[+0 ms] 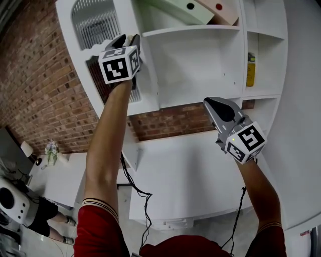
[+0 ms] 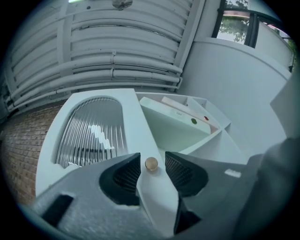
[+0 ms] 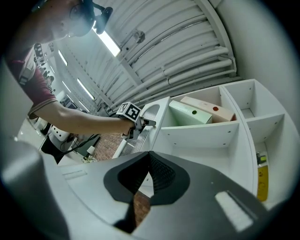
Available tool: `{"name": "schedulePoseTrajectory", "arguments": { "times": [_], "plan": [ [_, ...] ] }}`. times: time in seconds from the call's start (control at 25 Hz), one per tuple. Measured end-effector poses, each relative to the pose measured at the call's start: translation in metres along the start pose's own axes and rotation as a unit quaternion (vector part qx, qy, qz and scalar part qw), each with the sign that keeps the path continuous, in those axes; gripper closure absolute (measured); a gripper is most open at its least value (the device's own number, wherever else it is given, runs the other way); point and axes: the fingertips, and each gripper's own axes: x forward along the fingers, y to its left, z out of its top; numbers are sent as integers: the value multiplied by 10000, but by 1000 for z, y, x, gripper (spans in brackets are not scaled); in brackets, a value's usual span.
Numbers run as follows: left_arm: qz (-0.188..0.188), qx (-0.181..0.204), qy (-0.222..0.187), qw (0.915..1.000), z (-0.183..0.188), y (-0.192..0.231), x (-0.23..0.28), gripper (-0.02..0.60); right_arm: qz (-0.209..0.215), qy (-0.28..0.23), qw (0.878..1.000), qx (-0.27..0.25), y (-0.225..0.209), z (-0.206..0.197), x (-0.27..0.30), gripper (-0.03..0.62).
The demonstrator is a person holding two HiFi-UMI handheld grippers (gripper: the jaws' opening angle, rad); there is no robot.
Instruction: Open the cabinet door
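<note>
The cabinet door (image 2: 133,123), white with a ribbed glass pane (image 2: 93,132), stands swung out from the cabinet (image 1: 200,65) and fills the upper left of the head view, its free edge toward the middle of the frame. Its small brass knob (image 2: 151,163) sits low and centre in the left gripper view, right between the tips of the left gripper (image 1: 129,42). The claw is released: the jaws stand apart on either side of the knob, and a sliver of white door shows between each pad and the knob. The right gripper (image 1: 215,108) hangs right of centre in the head view, well apart from the door, with its jaws clenched together on nothing. Behind the door the open shelves hold a pale green box (image 1: 178,10) and a beige box (image 1: 220,9), lying side by side at the top of the frame. A yellow bottle (image 1: 250,70) stands in the narrow compartment at the upper right. A brick wall (image 1: 35,90) runs down the left side, and a white tabletop (image 1: 185,175) lies below the cabinet.
</note>
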Motion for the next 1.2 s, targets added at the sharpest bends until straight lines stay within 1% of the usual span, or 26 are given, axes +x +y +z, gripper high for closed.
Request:
{"name": "schedulePoseTrajectory", "arguments": {
  "times": [0.2, 0.36, 0.48, 0.56, 0.72, 0.96, 1.2],
  "plan": [
    [83, 182, 137, 9997, -2, 0, 9, 430, -119, 42, 9999, 5, -9, -3, -11, 582],
    [156, 264, 188, 9994, -2, 3, 13, 468, -210, 72, 9997, 47, -13, -7, -19, 582],
    [167, 329, 246, 9990, -3, 5, 14, 474, -260, 79, 9996, 74, -14, -8, -22, 582],
    [161, 348, 308, 9988, -5, 4, 15, 490, -271, 84, 9996, 76, -14, -8, -23, 582],
    [130, 296, 320, 9990, -6, 3, 16, 493, -298, 93, 9995, 94, -12, -10, -27, 582],
    [-16, 218, 271, 9994, 1, 3, 4, 494, -281, 115, 9994, 149, -9, -11, -26, 582],
    [-343, 86, 113, 9993, 16, 1, -27, 492, -117, 36, 9994, 318, 7, -12, -15, 582]
  ]
}}
